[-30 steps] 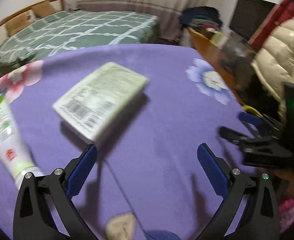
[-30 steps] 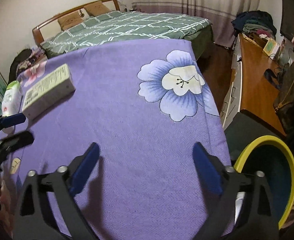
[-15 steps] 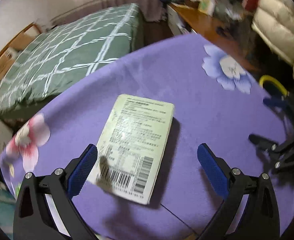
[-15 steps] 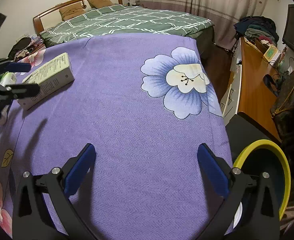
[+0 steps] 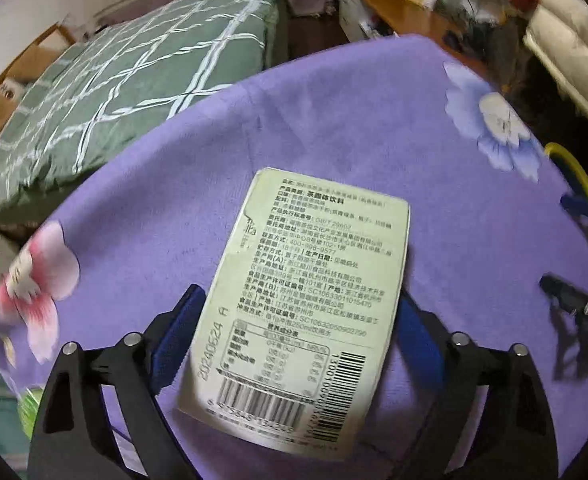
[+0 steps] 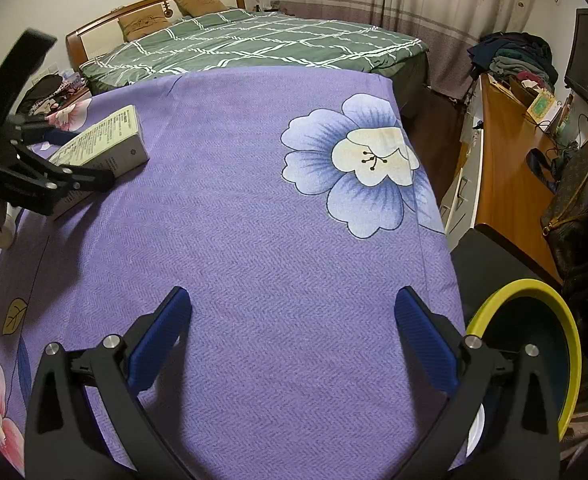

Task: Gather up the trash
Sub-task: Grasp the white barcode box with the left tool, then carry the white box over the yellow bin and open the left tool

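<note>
I see the purple floral surface (image 6: pixel 254 220), then the yellow-rimmed bin (image 6: pixel 566 332) at its right edge. My right gripper (image 6: pixel 292 336) hangs wide, empty. My left gripper (image 5: pixel 294 332) is closing around the pale green carton (image 5: pixel 306 300) lying flat, pads not clearly pressing.

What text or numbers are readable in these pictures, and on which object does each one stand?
All the readable text is on the top face of the pale green carton, which lies on the purple cloth.
"20240624 A", printed along its left edge.
"400-998-9577", in the middle lines.
"GB/T 29602", near the top, somewhat blurred.
"SC10633011015470", lower, partly blurred.
Chinese print, nutrition table and barcode digits: too small or blurred to read.
In the right wrist view the carton's print is unreadable.
</note>
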Demonstrator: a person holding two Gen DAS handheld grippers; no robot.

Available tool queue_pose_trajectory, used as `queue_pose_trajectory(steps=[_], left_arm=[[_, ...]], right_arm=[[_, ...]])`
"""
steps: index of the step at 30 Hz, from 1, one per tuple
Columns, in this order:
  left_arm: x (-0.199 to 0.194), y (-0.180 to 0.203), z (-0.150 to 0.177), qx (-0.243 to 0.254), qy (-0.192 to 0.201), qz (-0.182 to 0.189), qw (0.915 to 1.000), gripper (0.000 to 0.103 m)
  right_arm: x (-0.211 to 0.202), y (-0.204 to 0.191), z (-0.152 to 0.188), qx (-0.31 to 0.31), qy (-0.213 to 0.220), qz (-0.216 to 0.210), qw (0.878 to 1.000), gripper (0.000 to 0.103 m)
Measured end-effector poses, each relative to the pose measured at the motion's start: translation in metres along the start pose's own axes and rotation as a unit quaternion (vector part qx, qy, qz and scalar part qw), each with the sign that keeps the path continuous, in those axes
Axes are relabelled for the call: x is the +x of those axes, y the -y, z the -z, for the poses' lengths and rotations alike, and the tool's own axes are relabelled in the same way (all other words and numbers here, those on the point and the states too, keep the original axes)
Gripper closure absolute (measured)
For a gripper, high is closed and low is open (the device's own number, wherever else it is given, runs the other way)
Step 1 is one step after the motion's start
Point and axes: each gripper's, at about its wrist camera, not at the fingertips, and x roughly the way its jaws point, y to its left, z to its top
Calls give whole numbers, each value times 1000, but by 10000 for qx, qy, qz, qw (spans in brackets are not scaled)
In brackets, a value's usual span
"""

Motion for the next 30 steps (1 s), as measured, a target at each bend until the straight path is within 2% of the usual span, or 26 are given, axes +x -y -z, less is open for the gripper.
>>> queue_pose_trajectory(steps=[12, 22, 30], left_arm=[[-10, 5, 26, -998, 302, -343, 9940, 32], [-40, 13, 56, -1694, 814, -604, 9803, 32], [-50, 19, 72, -1951, 902, -936, 9721, 32]], right_arm=[[1, 1, 0, -1, -1, 2, 10000, 5], [0, 0, 0, -1, -1, 3, 10000, 5], [0, 0, 0, -1, -1, 3, 10000, 5]])
